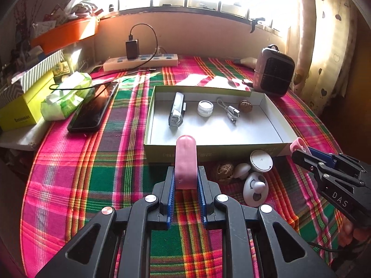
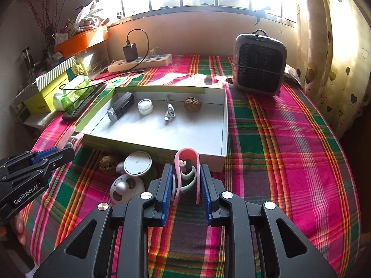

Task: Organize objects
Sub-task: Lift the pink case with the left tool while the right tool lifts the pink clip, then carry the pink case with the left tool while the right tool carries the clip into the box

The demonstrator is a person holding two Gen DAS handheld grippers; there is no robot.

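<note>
Over on the left, the phone [image 1: 89, 113] lay flat on the plaid cloth [image 1: 76, 180], clear of the action and likely not part of this round. And there was the left gripper [image 1: 185, 180], clamped tight on a pink clip [image 1: 186, 162], the clip standing up between the blue pads [image 1: 172, 194] and aimed at the near wall of the shallow box [image 1: 162, 156]. That hold made sense: pinched at its base, the free end could go over the wall first.

Inside the box, a neat back row: small torch [image 1: 177, 112], white jar [image 1: 205, 108], short cable [image 1: 229, 111], walnut [image 1: 245, 106], spaced apart, so sorted pieces were evidently being lined up.

Just outside the front wall waited the leftovers: a second walnut [image 1: 224, 170], a round white lid [image 1: 261, 161] and an open earbud case [image 1: 255, 188], huddled together and touching.

Further right, the right gripper [image 2: 186, 180] was narrowed on a second pink clip [image 2: 186, 173], a pale green hook caught within its loop, held just above the cloth in front of the box's near right corner. Both clips looked bound for the box.
</note>
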